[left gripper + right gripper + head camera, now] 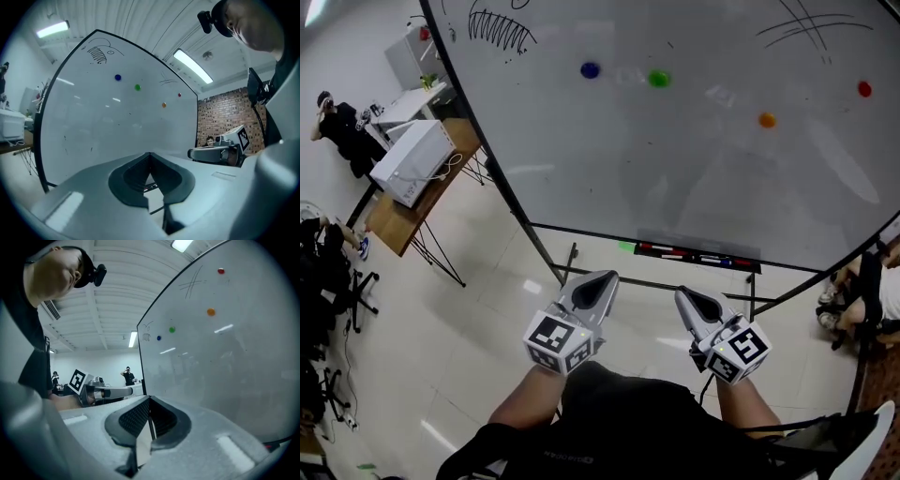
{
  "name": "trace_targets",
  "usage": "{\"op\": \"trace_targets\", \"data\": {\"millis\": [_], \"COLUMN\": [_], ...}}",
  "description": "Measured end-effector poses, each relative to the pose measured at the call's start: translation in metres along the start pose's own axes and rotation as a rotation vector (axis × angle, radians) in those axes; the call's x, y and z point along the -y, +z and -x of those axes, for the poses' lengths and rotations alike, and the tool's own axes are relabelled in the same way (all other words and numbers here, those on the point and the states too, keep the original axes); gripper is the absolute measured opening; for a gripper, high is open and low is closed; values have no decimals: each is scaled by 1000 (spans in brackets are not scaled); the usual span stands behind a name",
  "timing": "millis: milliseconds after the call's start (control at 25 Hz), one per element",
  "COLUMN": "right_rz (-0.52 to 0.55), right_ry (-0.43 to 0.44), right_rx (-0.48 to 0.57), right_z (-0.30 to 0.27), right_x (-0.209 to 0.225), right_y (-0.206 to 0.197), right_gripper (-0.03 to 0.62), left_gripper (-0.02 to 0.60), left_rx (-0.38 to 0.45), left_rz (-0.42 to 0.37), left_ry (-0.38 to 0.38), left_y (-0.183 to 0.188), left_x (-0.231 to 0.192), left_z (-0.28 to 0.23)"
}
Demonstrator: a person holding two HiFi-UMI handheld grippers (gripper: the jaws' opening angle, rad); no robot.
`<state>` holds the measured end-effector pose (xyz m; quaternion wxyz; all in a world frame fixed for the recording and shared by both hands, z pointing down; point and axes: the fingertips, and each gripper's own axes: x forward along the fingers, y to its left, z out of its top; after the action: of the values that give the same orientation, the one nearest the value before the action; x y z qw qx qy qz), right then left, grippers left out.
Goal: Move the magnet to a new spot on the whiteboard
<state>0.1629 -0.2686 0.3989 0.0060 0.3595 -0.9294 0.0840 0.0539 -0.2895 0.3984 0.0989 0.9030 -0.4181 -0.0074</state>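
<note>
The whiteboard (pixel 694 169) stands in front of me with several round magnets on it: blue (pixel 590 69), green (pixel 659 79), orange (pixel 767 120) and red (pixel 863 89). Both grippers hover low in front of the board, well short of it and far below the magnets. My left gripper (pixel 602 279) is shut with nothing in it. My right gripper (pixel 687 297) is also shut and empty. In the left gripper view the blue magnet (pixel 117 77) and green magnet (pixel 137 87) sit high on the board. The right gripper view shows the orange magnet (pixel 211 312) and red magnet (pixel 221 271).
A marker tray (pixel 698 255) runs along the board's lower edge above the stand's legs (pixel 572 262). At the left stands a wooden table (pixel 394 220) with a white box (pixel 412 159), a person (pixel 337 122) behind it. Another person sits at the right edge (pixel 862 300).
</note>
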Motion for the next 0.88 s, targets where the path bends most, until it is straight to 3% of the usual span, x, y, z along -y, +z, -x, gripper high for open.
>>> {"op": "trace_targets", "data": {"millis": [240,440,600,680,880], "right_rz": [52,185,509,675,950], "right_ry": [26,-10,-64,-134,-358], "right_rx": [-1,4,-24,-48,-12], "right_z": [-12,-40,-74,-92,-128], "right_x": [13,12,-1,1,11], "right_y": [8,33,81,110,192], "right_gripper": [11,11,11,11,11], "left_gripper": [15,15,15,15,15], "left_rx": [-15,-7,-26,-39,-27], "left_rz": [-17,-45,-75,-85,-78], "left_ry": [24,-29,-69,-94,-156], "left_y": [5,22,29,28,30], "left_x": [-5,-24,-49,-59,-78], "left_z": [-13,-20,-19,-18,-10]}}
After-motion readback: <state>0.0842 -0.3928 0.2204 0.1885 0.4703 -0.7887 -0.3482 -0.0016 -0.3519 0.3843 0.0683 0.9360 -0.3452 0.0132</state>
